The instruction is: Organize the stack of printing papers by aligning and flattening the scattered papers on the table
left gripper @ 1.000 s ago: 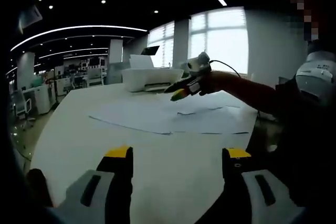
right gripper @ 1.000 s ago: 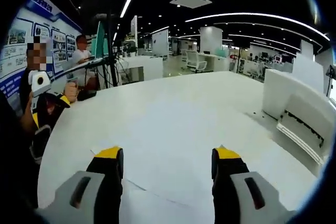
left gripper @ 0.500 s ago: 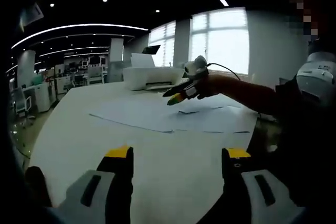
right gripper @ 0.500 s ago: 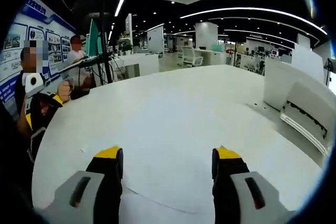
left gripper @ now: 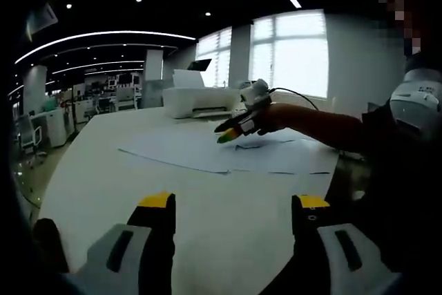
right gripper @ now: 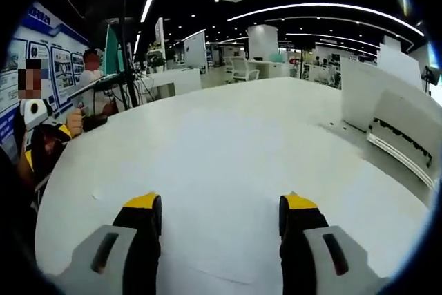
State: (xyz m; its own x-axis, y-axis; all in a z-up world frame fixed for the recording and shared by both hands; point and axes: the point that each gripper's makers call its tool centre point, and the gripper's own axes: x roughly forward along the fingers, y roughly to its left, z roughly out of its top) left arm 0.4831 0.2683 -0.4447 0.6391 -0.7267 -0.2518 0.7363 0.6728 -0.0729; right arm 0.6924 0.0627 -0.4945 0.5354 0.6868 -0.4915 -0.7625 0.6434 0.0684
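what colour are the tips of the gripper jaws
Yellow, on black jaws; clearest on the right gripper in the right gripper view.

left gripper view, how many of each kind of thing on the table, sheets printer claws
printer: 1
spreads of loose paper sheets: 1; single sheets overlap too much to count
claws: 2, the left claw open low in front, the right claw over the sheets
total: 4

Your left gripper [left gripper: 233, 206] held low and near, jaws parted wide, your right gripper [left gripper: 231, 132] reached out far ahead, arm extended, jaws parted wide too.
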